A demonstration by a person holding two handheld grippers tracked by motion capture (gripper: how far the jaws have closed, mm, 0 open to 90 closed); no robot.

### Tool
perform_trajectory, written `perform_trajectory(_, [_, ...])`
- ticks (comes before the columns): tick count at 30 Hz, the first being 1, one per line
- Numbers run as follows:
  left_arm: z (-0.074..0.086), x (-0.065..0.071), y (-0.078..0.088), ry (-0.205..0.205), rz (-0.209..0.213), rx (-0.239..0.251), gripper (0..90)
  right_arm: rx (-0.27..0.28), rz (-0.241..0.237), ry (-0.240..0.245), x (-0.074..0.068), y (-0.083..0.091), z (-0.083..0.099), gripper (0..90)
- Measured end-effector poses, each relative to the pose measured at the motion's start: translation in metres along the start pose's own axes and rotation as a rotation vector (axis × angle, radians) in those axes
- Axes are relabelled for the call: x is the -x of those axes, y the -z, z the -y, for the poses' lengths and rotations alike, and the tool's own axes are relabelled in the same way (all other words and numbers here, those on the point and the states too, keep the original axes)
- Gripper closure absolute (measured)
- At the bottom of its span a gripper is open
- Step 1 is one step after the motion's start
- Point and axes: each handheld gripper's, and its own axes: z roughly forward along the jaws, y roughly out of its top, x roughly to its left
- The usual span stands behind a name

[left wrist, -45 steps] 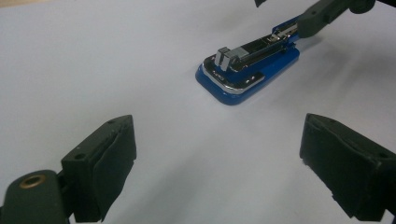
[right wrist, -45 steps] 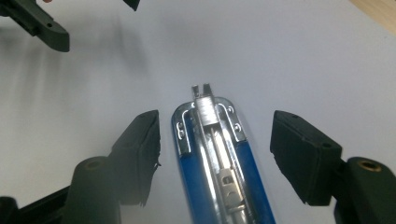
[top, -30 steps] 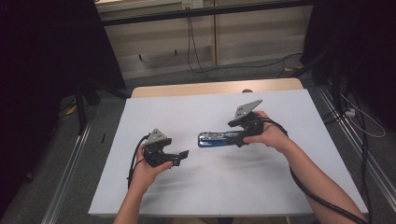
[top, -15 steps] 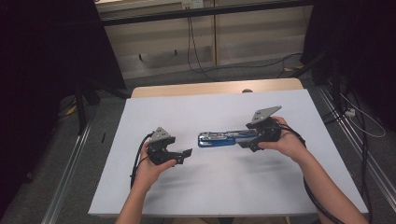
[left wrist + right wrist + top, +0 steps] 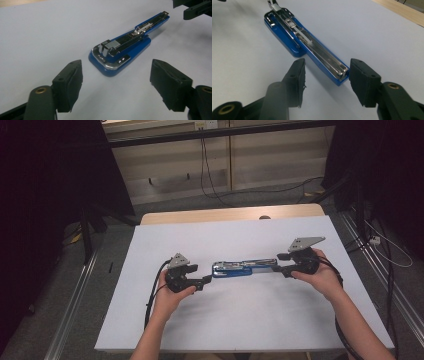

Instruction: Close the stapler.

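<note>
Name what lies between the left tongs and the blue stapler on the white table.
Nothing: in the left gripper view a bare strip of white table separates the open left tongs, which have just been closing, from the blue stapler.

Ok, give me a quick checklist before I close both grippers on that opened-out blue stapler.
1. Stapler lies flat on the white table cover, opened out: ok.
2. Right gripper straddles the stapler's narrow end; jaws have just been closing, pads not pressing yet: ok.
3. Left gripper lined up on the wide end, which sits ahead of the pads, not between them: not ok.
4. Left jaws have just been closing but stand wider than that end: ok.
5. Staples loaded in the metal channel: cannot tell.
</note>
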Motion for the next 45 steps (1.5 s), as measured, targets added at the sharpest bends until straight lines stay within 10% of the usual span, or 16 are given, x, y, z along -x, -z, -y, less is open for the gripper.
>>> perform_trajectory(8, [0.0, -0.002, -0.005, 0.002, -0.016, 0.023, 60.4, -0.046, 0.034, 0.009, 0.003, -0.002, 0.012, 80.4])
perform_trajectory(16, [0.004, -0.003, -0.016, -0.012, -0.018, -0.015, 87.1, -0.057, 0.083, -0.034, 0.012, 0.0, 0.024, 90.0])
perform_trajectory(45, [0.003, 0.001, -0.041, -0.031, 0.0, -0.039, 90.0, -0.103, 0.066, -0.033, 0.011, -0.015, 0.028, 90.0])
